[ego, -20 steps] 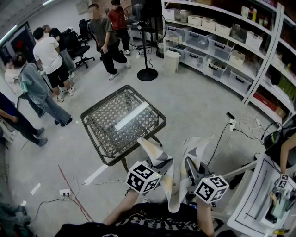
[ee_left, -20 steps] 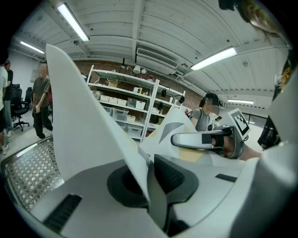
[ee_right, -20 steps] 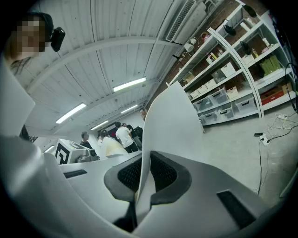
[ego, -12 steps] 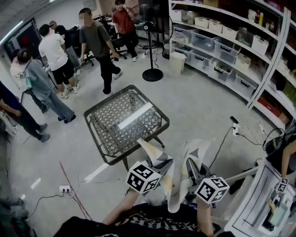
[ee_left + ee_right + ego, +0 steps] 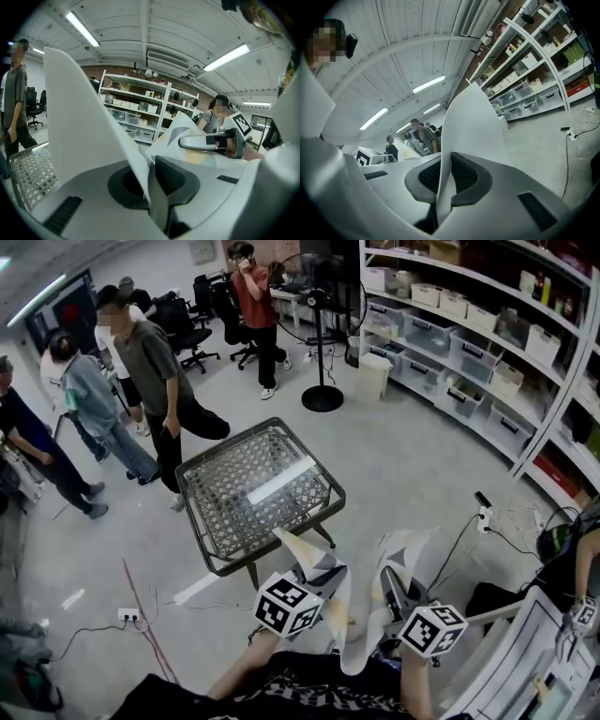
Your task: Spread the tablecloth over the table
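Note:
The tablecloth (image 5: 353, 615), white with grey and tan shapes, hangs in a fold between my two grippers close to my body. My left gripper (image 5: 314, 570) is shut on one corner of it, which sticks up past the jaws (image 5: 89, 122). My right gripper (image 5: 389, 582) is shut on another corner, which stands up as a white flap (image 5: 473, 126). In both gripper views the cloth edge runs down between the dark pads (image 5: 173, 176) (image 5: 464, 174). The square metal mesh table (image 5: 216, 521) stands bare ahead of me and slightly left, with a white strip (image 5: 275, 481) lying across its top.
Several people stand at the left; one in a grey shirt (image 5: 155, 362) is right beside the table's far left corner. A pedestal fan (image 5: 322, 334) stands behind the table. Shelves with bins (image 5: 469, 343) line the right. Cables and a power strip (image 5: 131, 615) lie on the floor.
The person in the grey shirt has walked from the back to the table's left side. Both grippers keep their hold on the cloth in about the same place.

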The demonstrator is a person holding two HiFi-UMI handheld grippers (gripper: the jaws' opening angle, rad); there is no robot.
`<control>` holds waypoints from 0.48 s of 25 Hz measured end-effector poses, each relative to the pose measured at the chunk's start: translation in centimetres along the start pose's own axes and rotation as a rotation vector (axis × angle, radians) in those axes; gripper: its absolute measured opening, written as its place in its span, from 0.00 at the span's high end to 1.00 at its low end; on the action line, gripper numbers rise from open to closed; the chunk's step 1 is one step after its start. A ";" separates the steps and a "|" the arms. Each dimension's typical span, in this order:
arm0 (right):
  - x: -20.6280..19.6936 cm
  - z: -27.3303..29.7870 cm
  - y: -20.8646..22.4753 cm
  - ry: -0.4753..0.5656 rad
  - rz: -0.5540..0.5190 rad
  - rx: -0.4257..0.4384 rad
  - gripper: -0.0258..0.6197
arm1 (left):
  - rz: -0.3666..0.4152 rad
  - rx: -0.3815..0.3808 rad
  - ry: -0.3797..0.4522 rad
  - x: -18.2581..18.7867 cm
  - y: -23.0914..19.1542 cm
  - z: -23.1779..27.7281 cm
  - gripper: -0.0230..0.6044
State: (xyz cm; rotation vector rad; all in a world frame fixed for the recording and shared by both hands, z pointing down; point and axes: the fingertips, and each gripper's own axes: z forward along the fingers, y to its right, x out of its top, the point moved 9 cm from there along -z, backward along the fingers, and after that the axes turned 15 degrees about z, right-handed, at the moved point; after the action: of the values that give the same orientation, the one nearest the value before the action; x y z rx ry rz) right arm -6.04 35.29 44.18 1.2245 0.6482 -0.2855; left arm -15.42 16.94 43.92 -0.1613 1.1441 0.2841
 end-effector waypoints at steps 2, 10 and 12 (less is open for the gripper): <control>0.6 -0.4 0.5 -0.023 -0.050 -0.005 0.93 | -0.013 0.025 0.018 0.2 0.4 0.2 0.88; 2.8 -0.9 2.3 -0.070 -0.089 0.039 0.93 | -0.034 0.096 0.011 0.6 1.9 1.4 0.88; 3.2 -1.0 2.5 -0.072 -0.076 0.051 0.93 | -0.043 0.105 0.004 0.9 2.2 1.5 0.88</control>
State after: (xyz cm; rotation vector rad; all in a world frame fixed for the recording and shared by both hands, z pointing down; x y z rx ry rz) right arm -2.49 37.48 44.05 1.2345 0.6287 -0.4101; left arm -14.45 19.53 43.78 -0.0935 1.1553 0.1856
